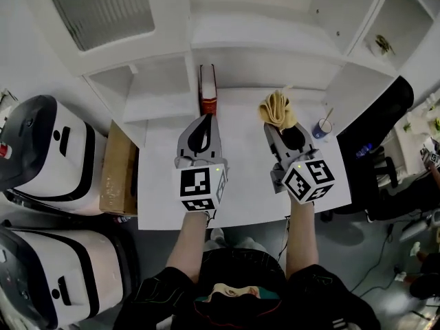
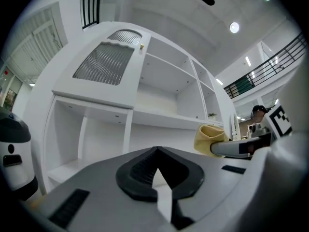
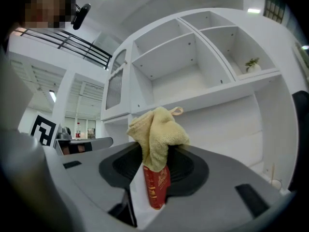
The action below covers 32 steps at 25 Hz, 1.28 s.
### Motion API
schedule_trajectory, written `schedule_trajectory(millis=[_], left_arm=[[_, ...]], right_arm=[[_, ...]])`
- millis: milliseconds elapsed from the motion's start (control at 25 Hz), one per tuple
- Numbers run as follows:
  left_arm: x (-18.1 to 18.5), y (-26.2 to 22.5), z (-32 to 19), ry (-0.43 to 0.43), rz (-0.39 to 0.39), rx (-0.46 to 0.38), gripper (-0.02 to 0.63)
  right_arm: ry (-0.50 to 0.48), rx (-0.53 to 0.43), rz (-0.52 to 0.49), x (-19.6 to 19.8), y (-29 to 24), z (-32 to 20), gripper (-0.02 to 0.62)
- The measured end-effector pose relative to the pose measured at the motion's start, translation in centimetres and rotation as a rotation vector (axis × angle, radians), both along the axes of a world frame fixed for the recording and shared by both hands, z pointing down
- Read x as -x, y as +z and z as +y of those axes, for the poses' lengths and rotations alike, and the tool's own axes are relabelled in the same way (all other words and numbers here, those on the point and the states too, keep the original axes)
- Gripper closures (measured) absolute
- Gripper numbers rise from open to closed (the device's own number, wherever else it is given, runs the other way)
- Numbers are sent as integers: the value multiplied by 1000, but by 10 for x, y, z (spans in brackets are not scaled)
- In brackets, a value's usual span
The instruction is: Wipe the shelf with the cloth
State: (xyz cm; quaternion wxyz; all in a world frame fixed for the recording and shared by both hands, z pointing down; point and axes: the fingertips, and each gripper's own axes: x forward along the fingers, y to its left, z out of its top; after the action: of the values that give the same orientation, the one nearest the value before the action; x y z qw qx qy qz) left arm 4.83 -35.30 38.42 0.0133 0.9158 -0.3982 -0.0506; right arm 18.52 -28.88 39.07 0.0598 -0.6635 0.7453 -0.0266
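Note:
A yellow cloth is bunched up in my right gripper, which is shut on it above the white desk. In the right gripper view the cloth sticks up from the jaws, in front of the white shelf unit. A red book stands at the desk's back, under the shelf; it also shows as a red book in the gap below the cloth. My left gripper is shut on nothing, just short of the book. From the left gripper view the cloth hangs at the right.
A blue cup with a stick stands at the desk's right back corner. Two white machines and a cardboard box sit left of the desk. A black chair is at the right. A small plant sits in an upper compartment.

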Motion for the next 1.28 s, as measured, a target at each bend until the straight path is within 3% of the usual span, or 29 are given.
schedule_trajectory(millis=[520,760,920,1280], left_arm=[[-11,-97,-13,-83,1,-187,609],[-3,-140,-14,-152,-2,-311,608],[1,-159,-19,-162,15,-323,607],[9,-196,-26,-207,-39,-406,607]], right_arm=[[-195,-178,101,10,-107,-32,449],[-264,-249,139,13,-153,-48,449],[-309,-285,162,17,-180,-64,449],[-397,-330,206,32,-236,-105,449]])
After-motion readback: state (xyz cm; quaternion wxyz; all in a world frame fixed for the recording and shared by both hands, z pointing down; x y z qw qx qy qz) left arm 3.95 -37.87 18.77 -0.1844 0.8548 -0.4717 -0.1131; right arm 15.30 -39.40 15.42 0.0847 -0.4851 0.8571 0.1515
